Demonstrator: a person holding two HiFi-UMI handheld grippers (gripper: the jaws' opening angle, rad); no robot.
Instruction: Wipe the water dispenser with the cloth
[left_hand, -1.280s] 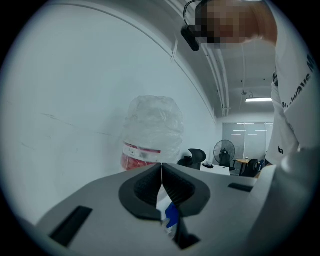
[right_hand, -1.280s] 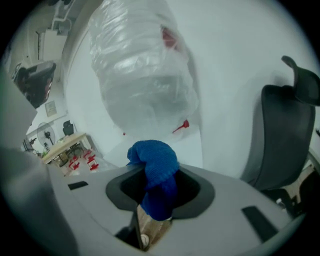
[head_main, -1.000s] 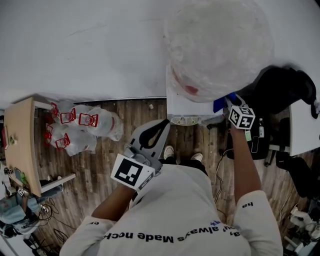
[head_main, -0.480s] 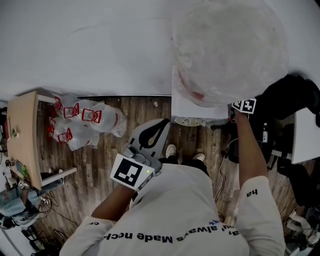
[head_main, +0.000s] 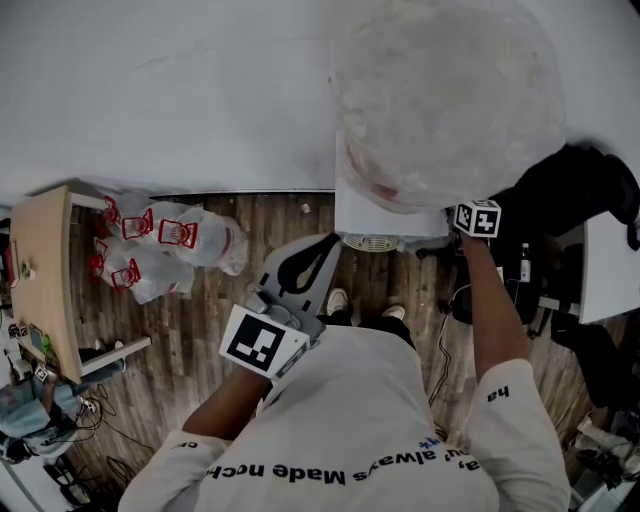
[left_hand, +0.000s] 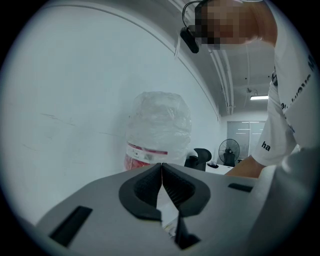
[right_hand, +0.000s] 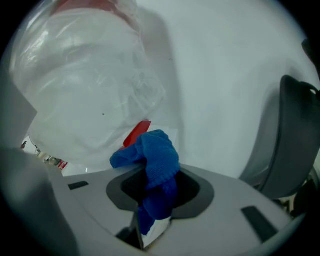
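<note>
Water dispenser, white and boxy (head_main: 385, 212), stands on the wooden floor (head_main: 200, 330) with a plastic-wrapped clear bottle (head_main: 445, 95) on top. The right hand-held gripper (right_hand: 159, 197), pinching the bunched blue cloth (right_hand: 152, 155), has slid from the dispenser's front right corner up along its right side under the bottle, so a wiping stroke seems under way. The left hand-held gripper (left_hand: 161, 167), pressed together and empty, has stayed by the chest.
</note>
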